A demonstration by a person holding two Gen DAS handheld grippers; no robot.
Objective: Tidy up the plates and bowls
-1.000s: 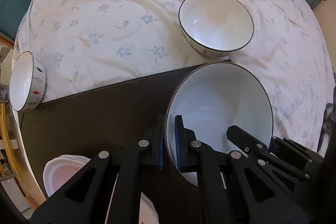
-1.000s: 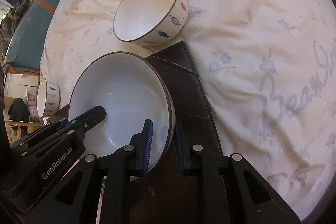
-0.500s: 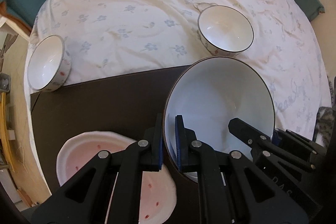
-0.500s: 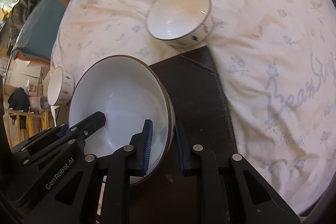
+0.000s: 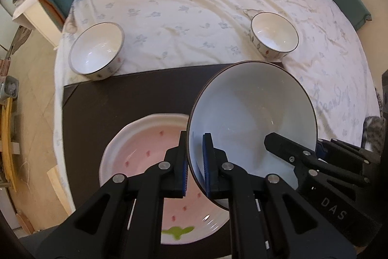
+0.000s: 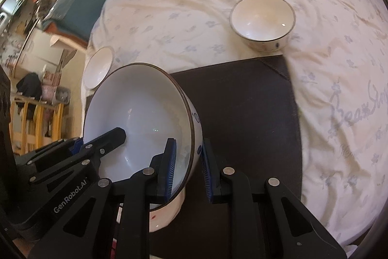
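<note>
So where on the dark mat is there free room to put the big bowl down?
The dark mat is bare to the right of the big bowl, up to the small bowl at its far right corner. The strip between the pink plate and the left small bowl is free too. Over the plate it is crowded.

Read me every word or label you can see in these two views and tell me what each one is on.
"GenRobot.AI": white letters on the left gripper, seen in the right wrist view.
"DAS": on the right gripper, seen in the left wrist view.
Grey cursive on the bedsheet: starts like "Bea", the rest too blurred to read.
</note>
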